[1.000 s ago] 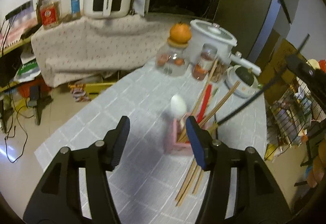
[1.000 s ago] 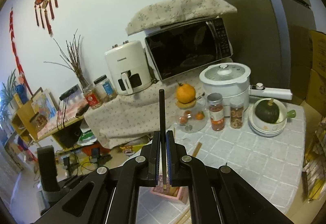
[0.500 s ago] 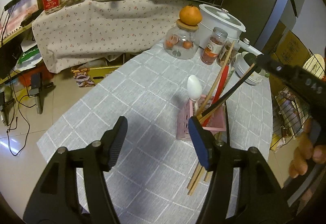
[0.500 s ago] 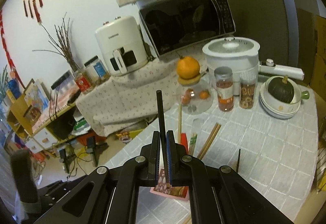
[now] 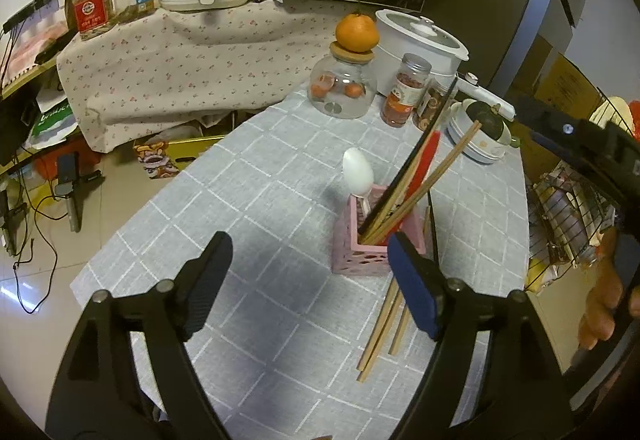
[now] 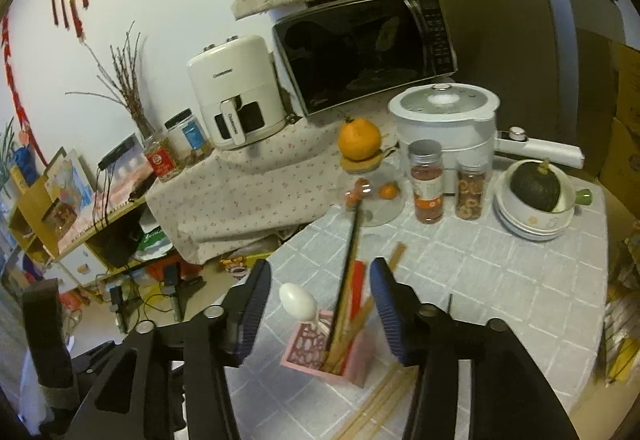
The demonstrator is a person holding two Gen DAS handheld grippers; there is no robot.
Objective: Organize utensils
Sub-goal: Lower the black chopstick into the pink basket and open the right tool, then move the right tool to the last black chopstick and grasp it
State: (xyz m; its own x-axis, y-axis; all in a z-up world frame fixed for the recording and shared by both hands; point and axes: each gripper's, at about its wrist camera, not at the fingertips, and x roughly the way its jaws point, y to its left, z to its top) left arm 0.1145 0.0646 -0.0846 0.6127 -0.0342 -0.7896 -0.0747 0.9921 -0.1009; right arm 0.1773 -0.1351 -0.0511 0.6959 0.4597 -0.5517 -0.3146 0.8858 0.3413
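A pink utensil holder stands on the grey checked tablecloth. It holds a white spoon, wooden chopsticks, a red utensil and a black chopstick. Loose wooden chopsticks lie on the cloth beside it. My left gripper is open and empty in front of the holder. My right gripper is open above the holder, with the black chopstick standing free between its fingers. A second black chopstick lies on the cloth to the right.
At the table's far end stand a glass jar with an orange on top, two spice jars, a white cooker and a bowl with a squash. A wire basket is at the right edge. The floor is left.
My right gripper has opened and let go of the black chopstick, which now leans in the pink holder. My left gripper has drawn back slightly and stays open.
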